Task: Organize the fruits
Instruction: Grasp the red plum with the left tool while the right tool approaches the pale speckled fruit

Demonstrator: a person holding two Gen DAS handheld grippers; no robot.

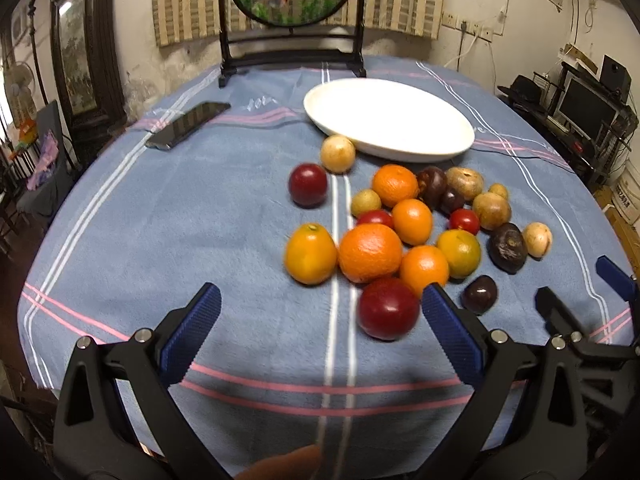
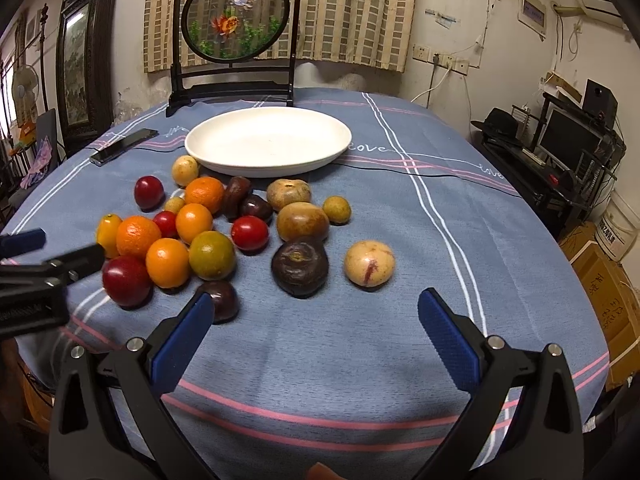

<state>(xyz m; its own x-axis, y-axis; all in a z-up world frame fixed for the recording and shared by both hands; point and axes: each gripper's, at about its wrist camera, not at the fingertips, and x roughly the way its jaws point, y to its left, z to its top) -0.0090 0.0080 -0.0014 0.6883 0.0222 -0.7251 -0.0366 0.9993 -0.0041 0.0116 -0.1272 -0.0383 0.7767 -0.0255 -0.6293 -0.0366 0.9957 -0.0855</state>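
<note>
Left wrist view: left tongs [image 1: 320, 306] spread wide, gripping nothing – a round dark-red plum [image 1: 388, 308] sits just inside the right-hand finger, probably the first grab. Right wrist view: right tongs [image 2: 316, 316] also wide and empty, mixed fruit pile ahead-left, shallow white oval plate [image 2: 224, 160] beyond it – nothing plated yet.

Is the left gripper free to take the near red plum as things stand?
Probably yes. The left gripper is open, and the red plum lies on the tablecloth just inside its right jaw, with nothing in front of it.
</note>
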